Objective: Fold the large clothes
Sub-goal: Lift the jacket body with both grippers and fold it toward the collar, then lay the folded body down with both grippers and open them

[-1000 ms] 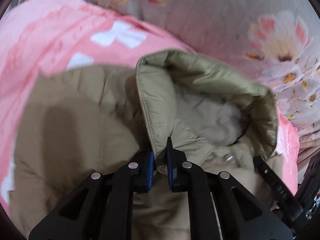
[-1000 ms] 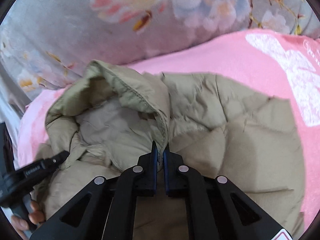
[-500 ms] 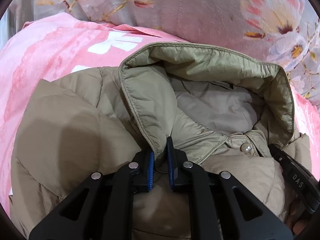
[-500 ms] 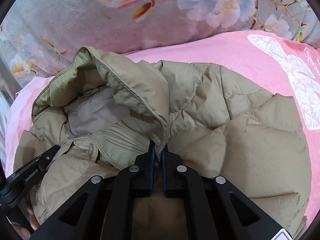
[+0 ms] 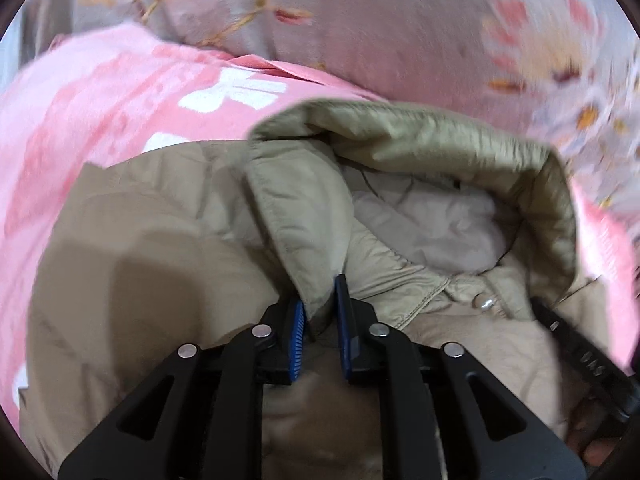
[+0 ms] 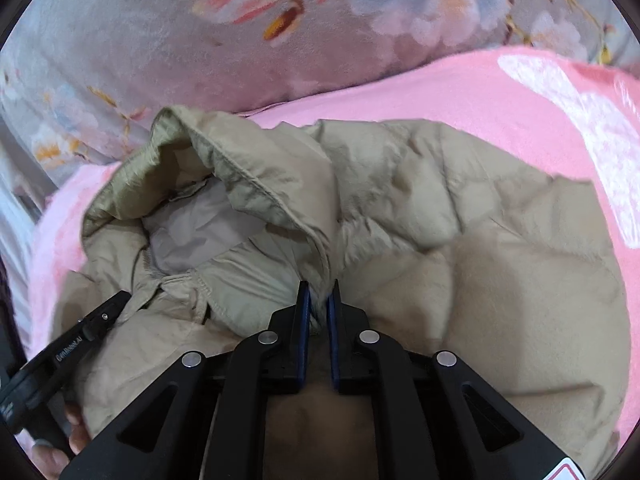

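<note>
While the pink blanket fills the left side of the left wrist view, the tan puffer jacket lies on it across the middle and lower frame. At lower centre the left gripper has its blue-padded fingers drawn narrow, pinching the edge of the jacket's hood where it meets the collar. Right of that, the hood stands open, showing its pale lining, and a snap button sits just below it. A black part of the other tool crosses the lower right edge. Floral grey bedding runs along the top, blurred.

At the lower left of the right wrist view, the left gripper's black body pokes in, touching the jacket. The hood opens at centre left. At lower centre the right gripper is likewise closed narrow on a fold of hood edge. The quilted jacket body spreads to the right over the pink blanket, with floral bedding along the top.
</note>
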`<state>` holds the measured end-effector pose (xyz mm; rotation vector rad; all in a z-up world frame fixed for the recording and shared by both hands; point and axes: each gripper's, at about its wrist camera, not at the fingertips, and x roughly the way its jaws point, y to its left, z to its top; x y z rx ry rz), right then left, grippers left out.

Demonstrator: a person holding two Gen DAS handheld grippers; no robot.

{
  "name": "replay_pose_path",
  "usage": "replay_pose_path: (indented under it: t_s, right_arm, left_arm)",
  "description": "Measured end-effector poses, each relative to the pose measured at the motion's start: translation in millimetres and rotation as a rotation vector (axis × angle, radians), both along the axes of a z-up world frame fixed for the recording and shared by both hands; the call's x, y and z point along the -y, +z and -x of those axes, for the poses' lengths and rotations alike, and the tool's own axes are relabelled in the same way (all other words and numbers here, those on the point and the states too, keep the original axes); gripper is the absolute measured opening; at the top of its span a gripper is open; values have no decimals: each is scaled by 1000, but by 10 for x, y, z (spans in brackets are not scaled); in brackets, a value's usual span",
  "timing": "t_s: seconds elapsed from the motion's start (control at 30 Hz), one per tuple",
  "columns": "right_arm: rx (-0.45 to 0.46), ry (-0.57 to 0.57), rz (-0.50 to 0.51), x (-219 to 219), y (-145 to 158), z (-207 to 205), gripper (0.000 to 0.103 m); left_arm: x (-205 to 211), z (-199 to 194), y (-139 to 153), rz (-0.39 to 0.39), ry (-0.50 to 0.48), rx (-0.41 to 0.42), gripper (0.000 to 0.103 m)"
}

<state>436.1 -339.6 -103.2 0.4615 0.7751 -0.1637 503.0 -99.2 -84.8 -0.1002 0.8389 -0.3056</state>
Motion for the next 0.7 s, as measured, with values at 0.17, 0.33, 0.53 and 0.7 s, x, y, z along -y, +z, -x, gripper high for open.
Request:
replay_pose_path:
  t_s: [0.17,0.33,0.53,0.7]
  right_arm:
    - [13,-54,194,-94,531,386,19]
    - [128,-58,86,39,983,-80,19]
    - [96,-49,99,-29,846,-803,19]
    - [27,59,178,-202,578,-682,19]
  left_arm:
    - [-173,100,593,-108,-4,106,14]
    - [-83,-248,1315,-102,104,227,39]
    - [310,-1092,933,-104,114,-41,38]
    - [341,-889,451,-124,44,-115,29]
